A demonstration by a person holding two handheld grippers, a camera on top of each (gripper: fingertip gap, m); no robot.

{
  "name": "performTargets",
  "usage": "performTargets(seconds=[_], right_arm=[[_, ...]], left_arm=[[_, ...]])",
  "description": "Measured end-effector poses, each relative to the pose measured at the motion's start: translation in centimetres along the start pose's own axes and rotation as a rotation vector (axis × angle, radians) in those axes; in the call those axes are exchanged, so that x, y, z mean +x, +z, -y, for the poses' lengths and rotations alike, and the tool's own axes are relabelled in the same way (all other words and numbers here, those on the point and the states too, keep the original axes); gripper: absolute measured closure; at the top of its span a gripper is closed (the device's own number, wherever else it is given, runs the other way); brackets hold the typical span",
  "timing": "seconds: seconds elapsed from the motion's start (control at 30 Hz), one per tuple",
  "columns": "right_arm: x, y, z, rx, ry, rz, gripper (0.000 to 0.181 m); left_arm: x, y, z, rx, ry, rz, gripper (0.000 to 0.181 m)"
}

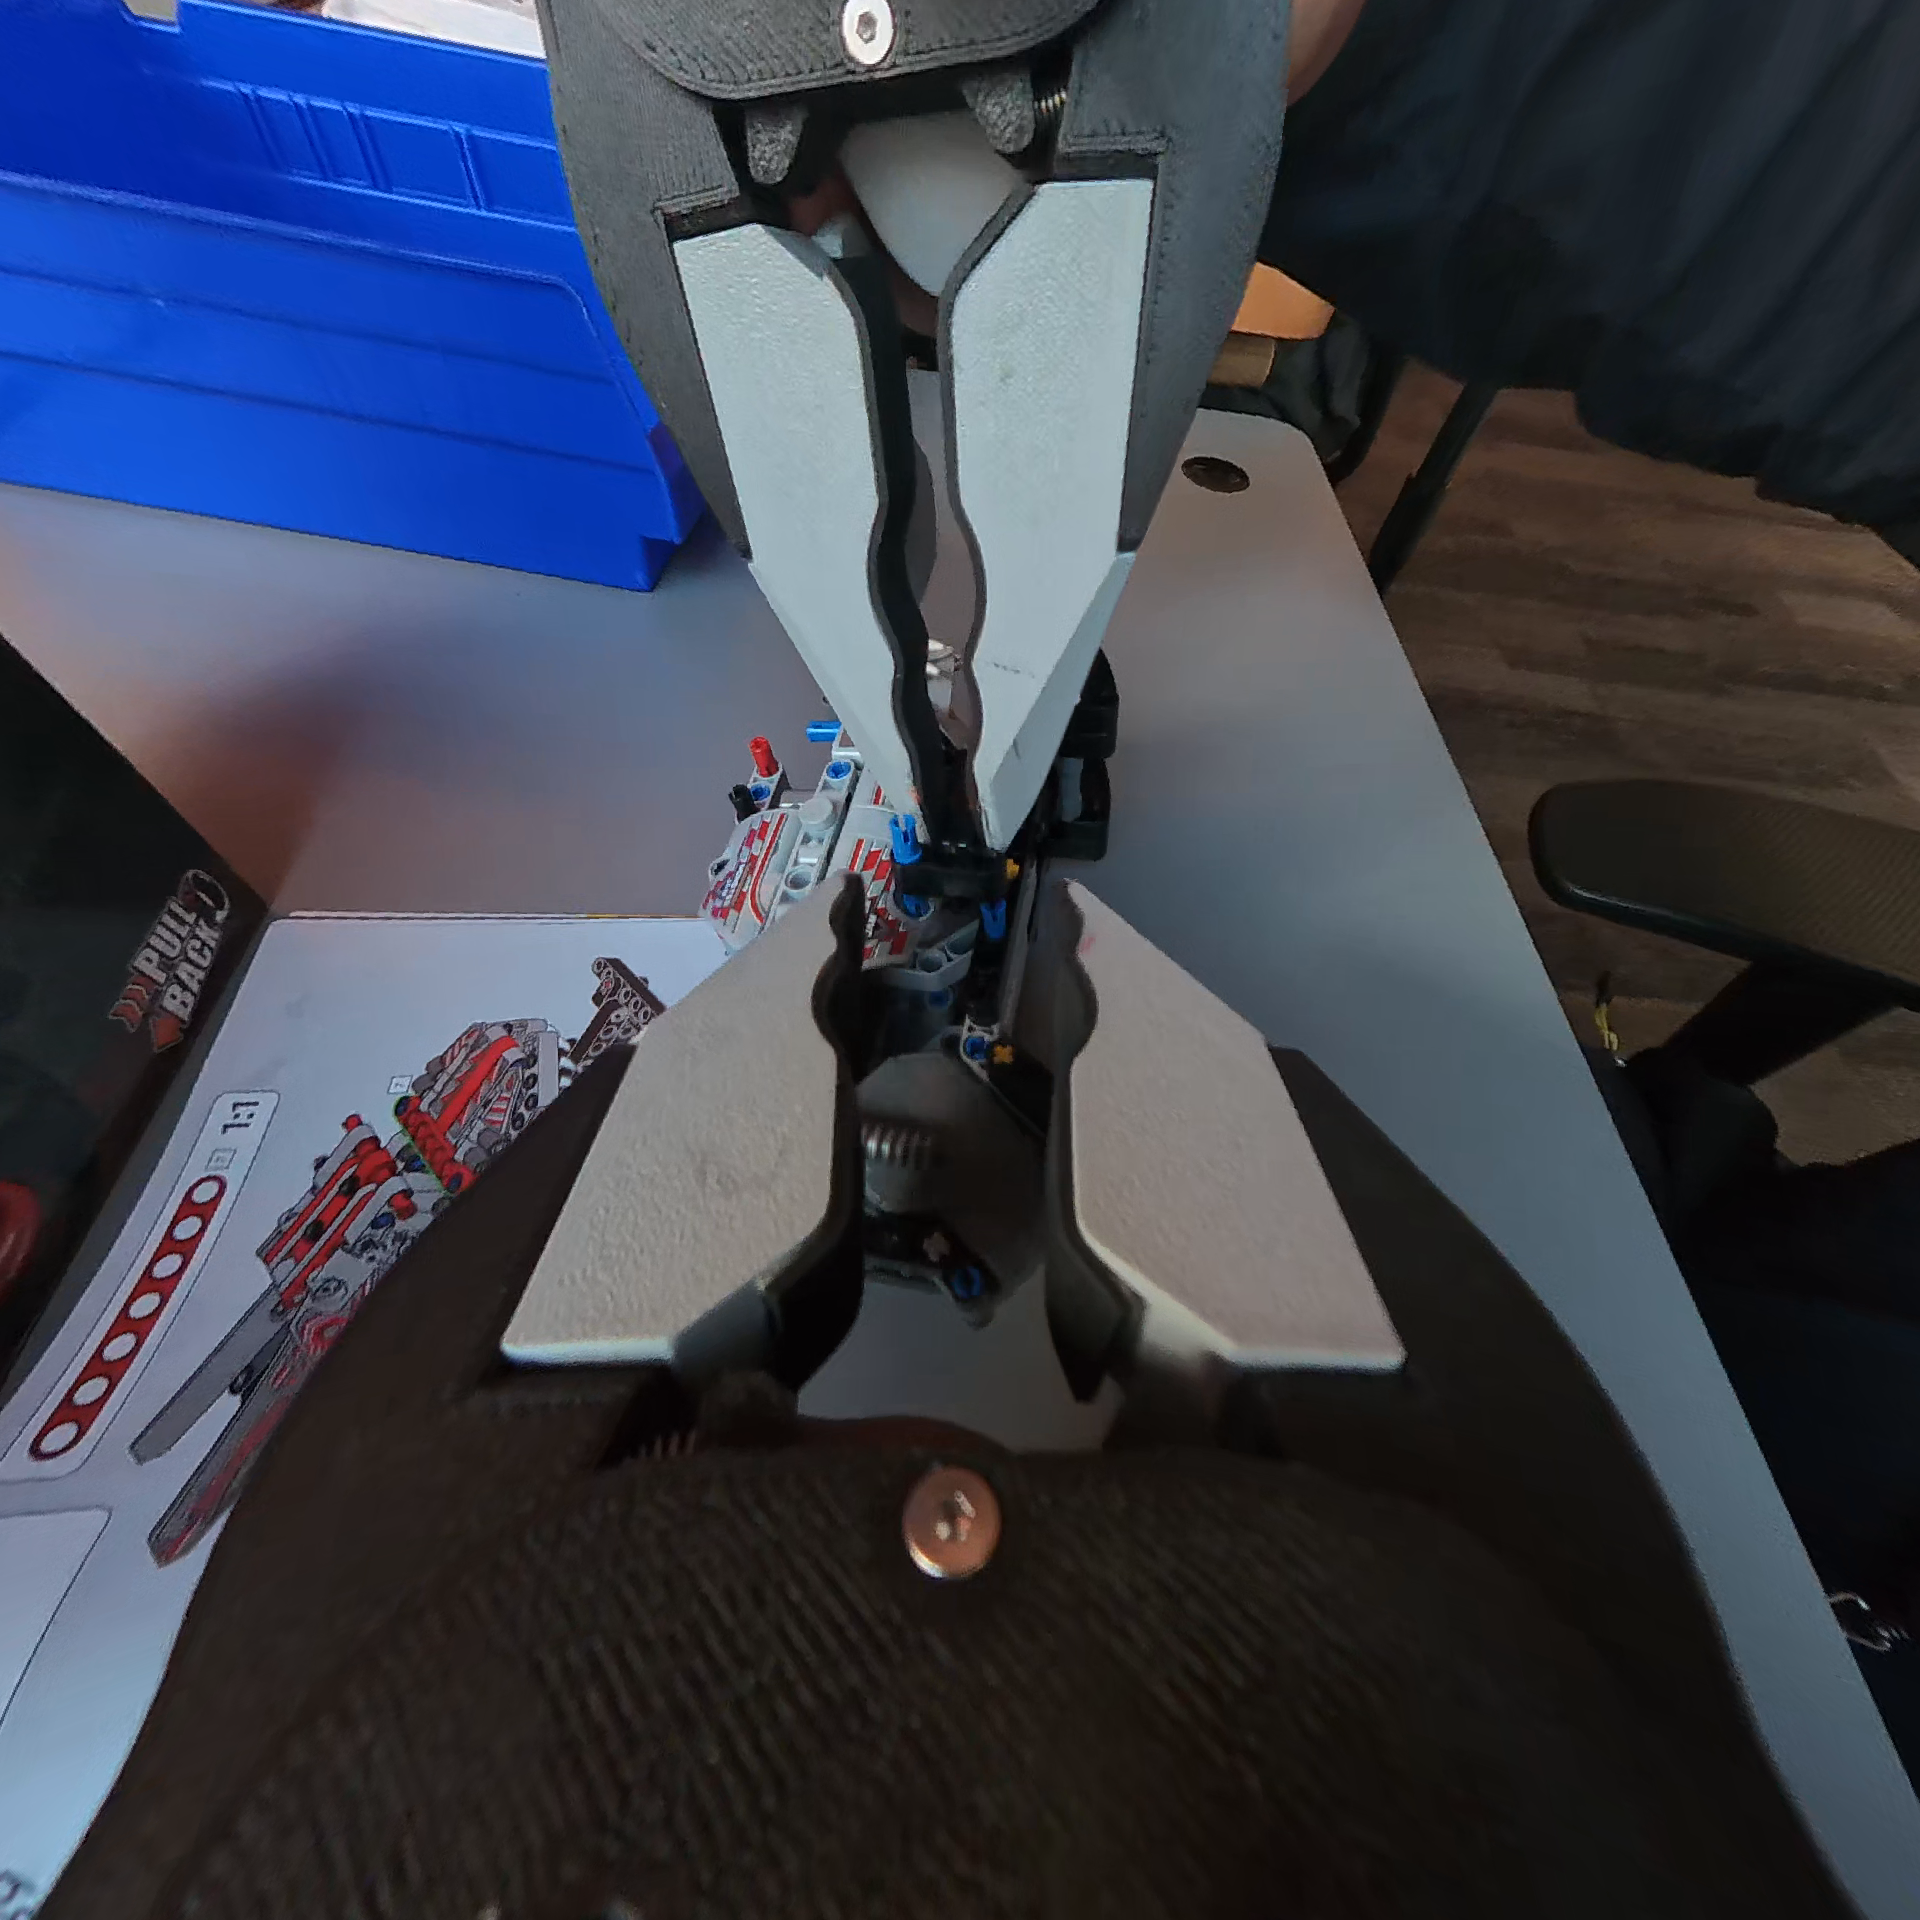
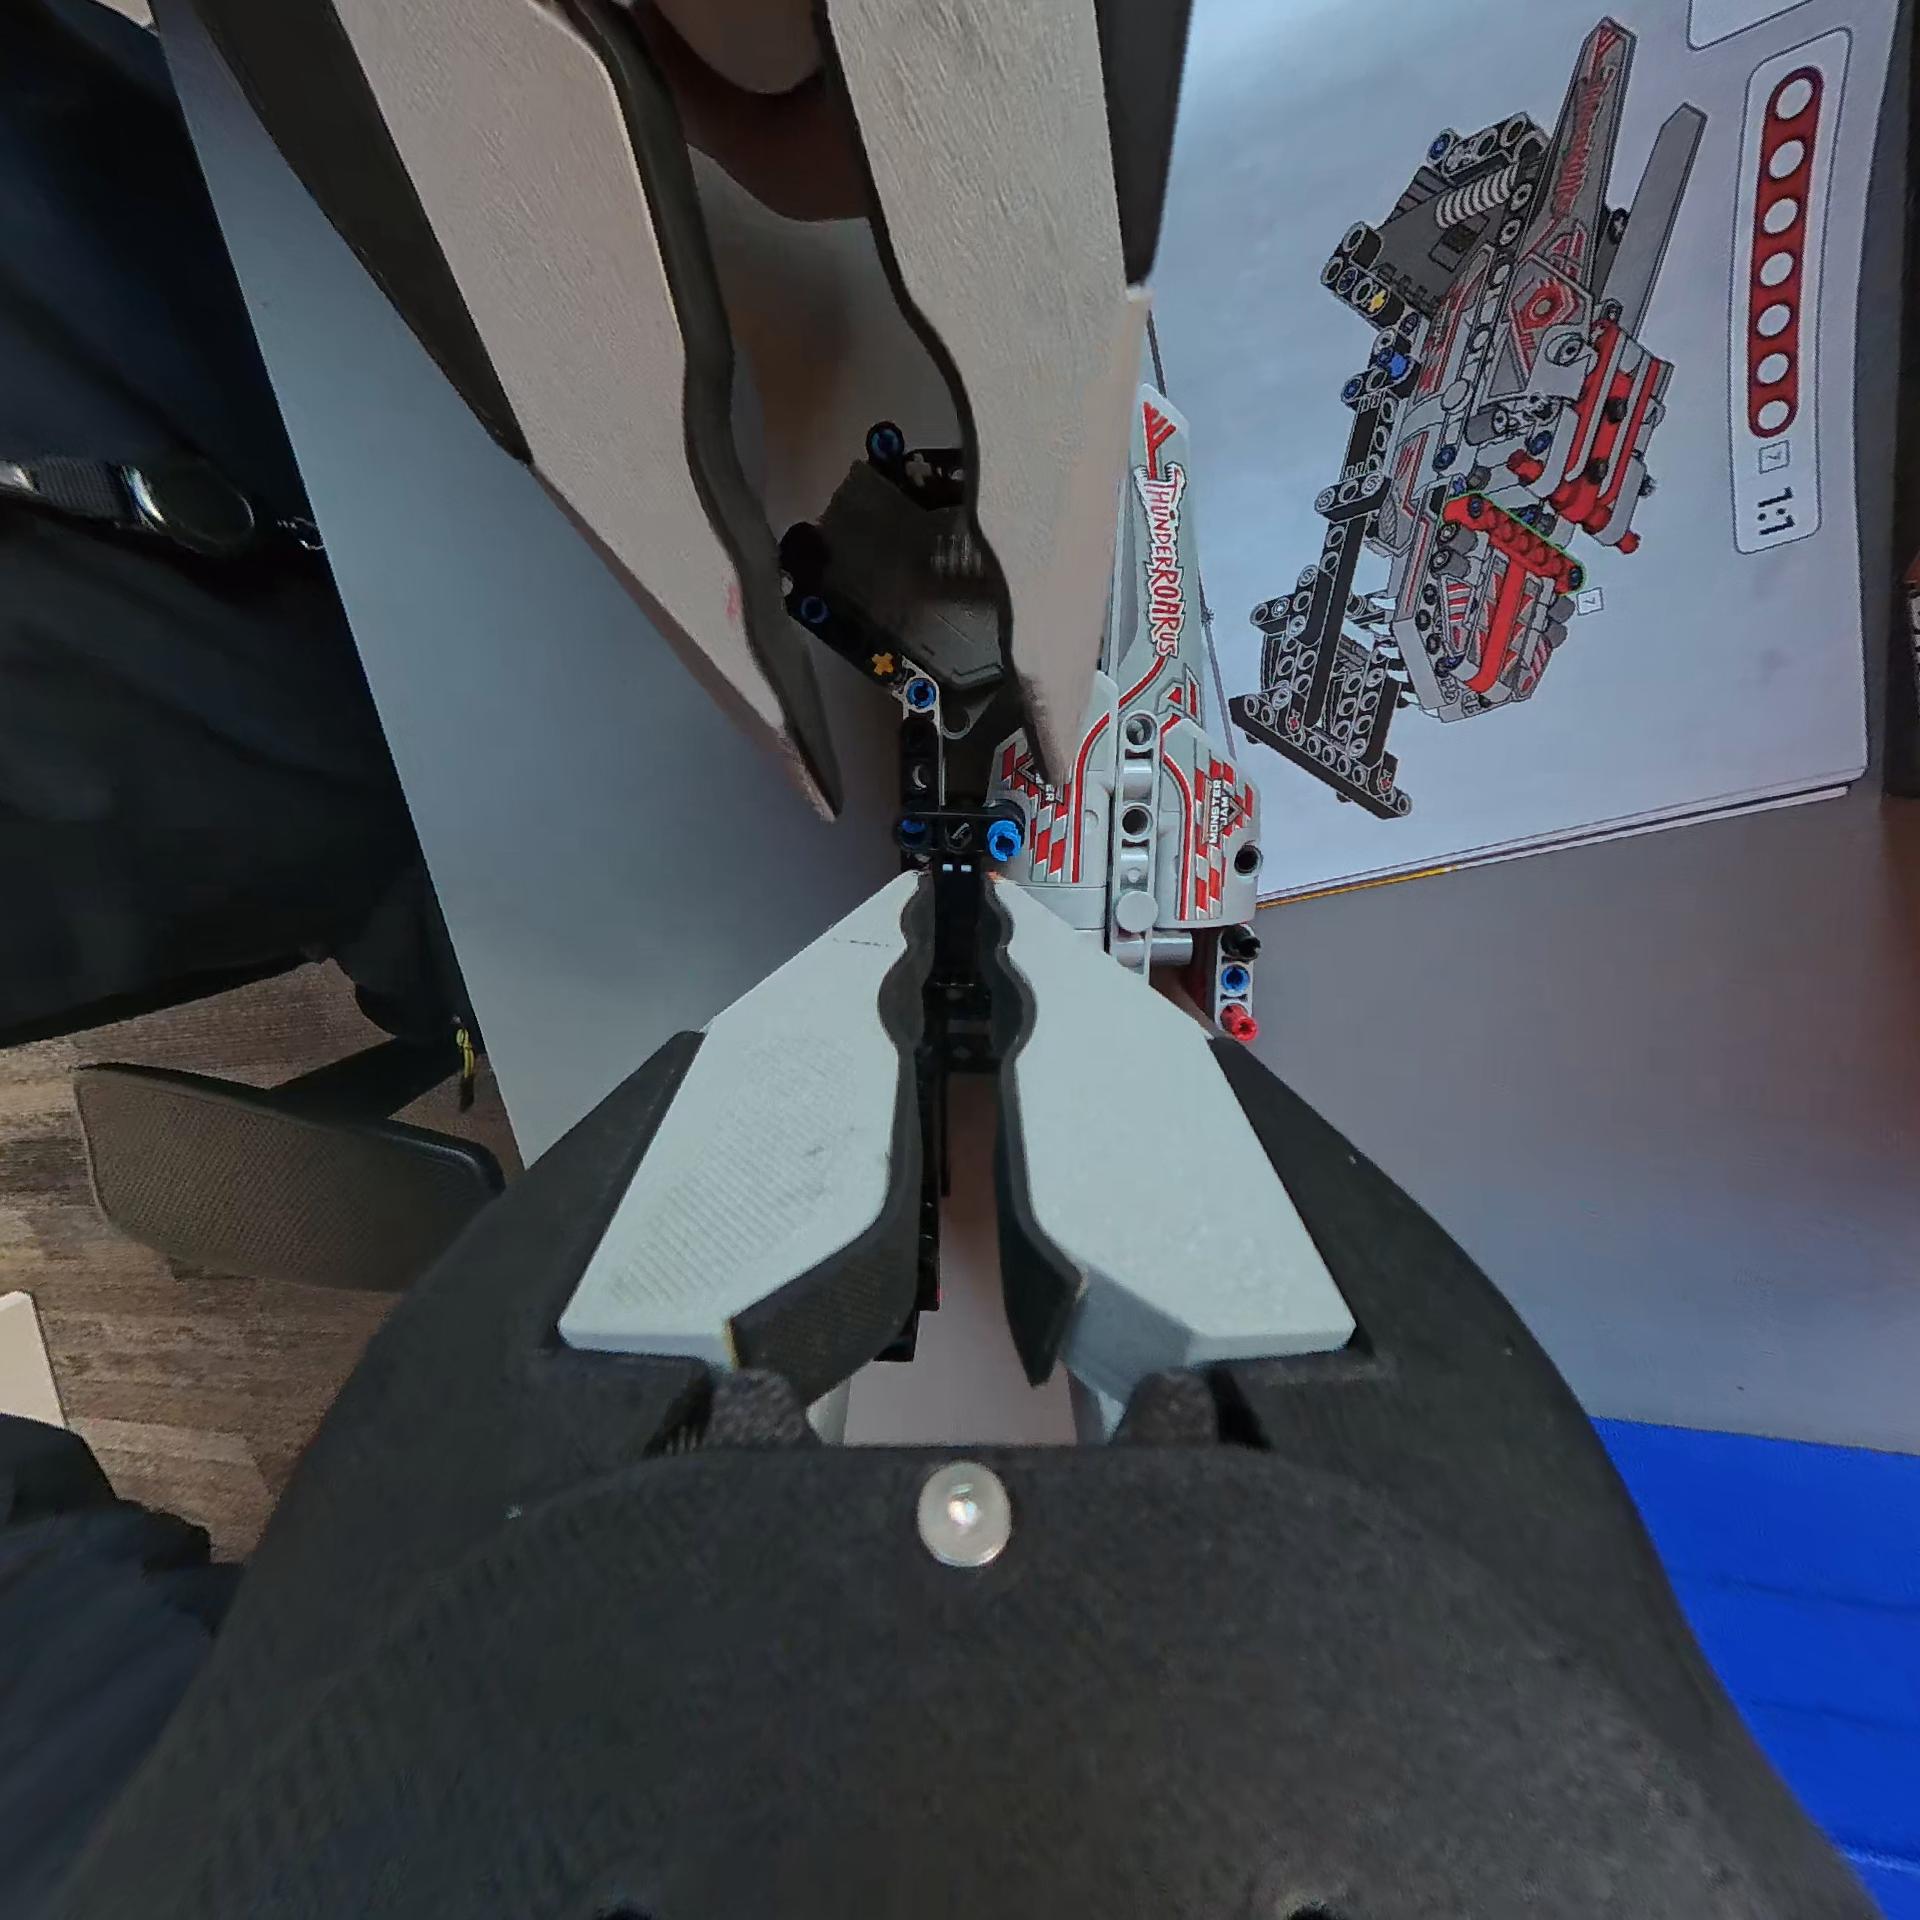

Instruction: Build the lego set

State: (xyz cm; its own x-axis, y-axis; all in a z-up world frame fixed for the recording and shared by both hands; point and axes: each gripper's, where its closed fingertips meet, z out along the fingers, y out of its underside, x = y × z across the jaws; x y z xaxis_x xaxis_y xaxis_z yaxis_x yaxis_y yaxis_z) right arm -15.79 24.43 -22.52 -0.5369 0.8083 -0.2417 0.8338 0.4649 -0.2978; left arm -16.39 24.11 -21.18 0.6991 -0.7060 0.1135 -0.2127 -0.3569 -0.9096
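A partly built grey Lego model (image 1: pixel 790 862) with red stickers and blue pins lies on the grey table (image 1: pixel 1247 727). My left gripper (image 1: pixel 956 914) is shut on the model's black rear section, one finger on each side. My right gripper (image 2: pixel 956 883) comes at it from the opposite side, shut on a thin black beam (image 2: pixel 954 997). The beam's end meets a small black piece with blue pins (image 2: pixel 956 831) on the model (image 2: pixel 1143 790). The right gripper (image 1: pixel 951 831) reaches down from the top of the left wrist view. The left gripper (image 2: pixel 935 779) shows at the top of the right wrist view.
An open instruction booklet (image 1: pixel 312 1143) lies beside the model and also shows in the right wrist view (image 2: pixel 1558 468). A blue bin (image 1: pixel 312 312) stands behind it. A dark box (image 1: pixel 83 987) sits at the left. The table edge and a chair (image 1: pixel 1714 862) are to the right. Both grippers' tips are close together, under 4 cm apart.
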Motion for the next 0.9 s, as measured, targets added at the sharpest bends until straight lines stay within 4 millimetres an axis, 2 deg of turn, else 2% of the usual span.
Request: performTargets(seconds=[0.13, 0.3, 0.4, 0.43, 0.47, 0.6, 0.8, 0.9], right_arm=[[0.03, -0.01, -0.08, -0.008, -0.001, -0.007, 0.176], [0.04, -0.03, -0.23, -0.022, -0.016, -0.015, 0.176], [-0.13, 0.1, -0.22, -0.02, -0.029, -0.015, 0.174], [-0.09, 0.12, -0.22, -0.017, -0.031, -0.024, 0.174], [-0.09, 0.12, -0.19, -0.01, -0.029, -0.026, 0.174], [-0.03, -0.01, -0.36, -0.002, -0.005, -0.017, 0.175], [-0.01, -0.04, -0.35, 0.005, 0.012, -0.013, 0.176], [-0.04, -0.04, -0.36, 0.001, 0.016, -0.014, 0.175]], left_arm=[[0.25, 0.78, 0.13, 0.002, 0.003, -0.024, 0.153], [0.16, 0.85, 0.27, 0.021, -0.024, -0.042, 0.157], [-0.15, 0.57, 0.32, 0.04, -0.05, -0.048, 0.171], [-0.09, 0.46, 0.36, 0.05, -0.054, -0.061, 0.181], [0.07, 0.42, 0.43, 0.06, -0.062, -0.076, 0.181], [-0.02, 0.27, 0.63, 0.056, -0.053, -0.074, 0.16], [0.31, 0.35, 0.69, 0.042, -0.04, -0.122, 0.157], [-0.38, 0.38, 0.96, 0.044, -0.016, -0.1, 0.157]])
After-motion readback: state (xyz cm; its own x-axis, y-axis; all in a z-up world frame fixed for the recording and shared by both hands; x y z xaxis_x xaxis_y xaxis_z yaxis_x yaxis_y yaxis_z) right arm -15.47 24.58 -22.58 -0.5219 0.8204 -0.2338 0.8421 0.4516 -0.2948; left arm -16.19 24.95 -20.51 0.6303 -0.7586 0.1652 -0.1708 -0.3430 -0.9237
